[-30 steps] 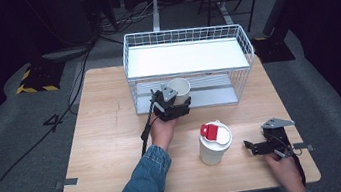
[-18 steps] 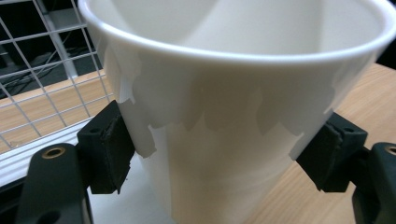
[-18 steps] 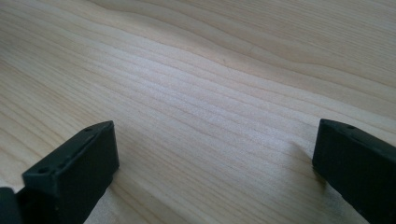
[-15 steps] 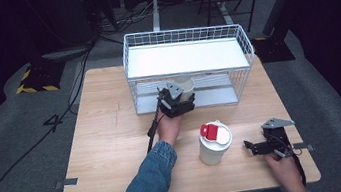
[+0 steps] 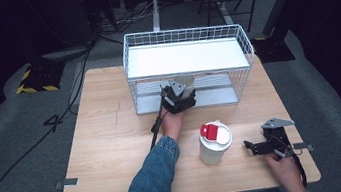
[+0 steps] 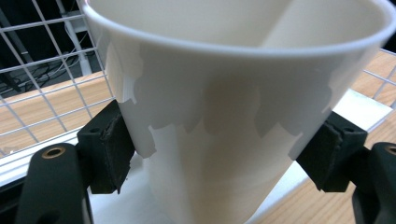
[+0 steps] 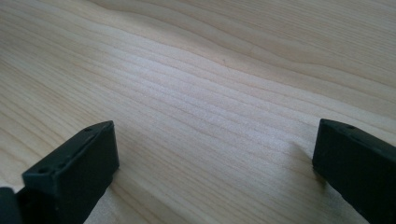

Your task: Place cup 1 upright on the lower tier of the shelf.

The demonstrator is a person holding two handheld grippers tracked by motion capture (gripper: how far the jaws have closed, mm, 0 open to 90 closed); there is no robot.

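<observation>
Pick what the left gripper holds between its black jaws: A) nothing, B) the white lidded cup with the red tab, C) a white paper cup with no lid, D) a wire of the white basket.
C: in the left gripper view both pads of the left gripper press the sides of the open white paper cup, at the white wire basket.

The high view looks down from above the table's near edge. The left gripper view sits tight against a white cup, also upper centre from overhead; the right gripper view skims the tabletop
</observation>
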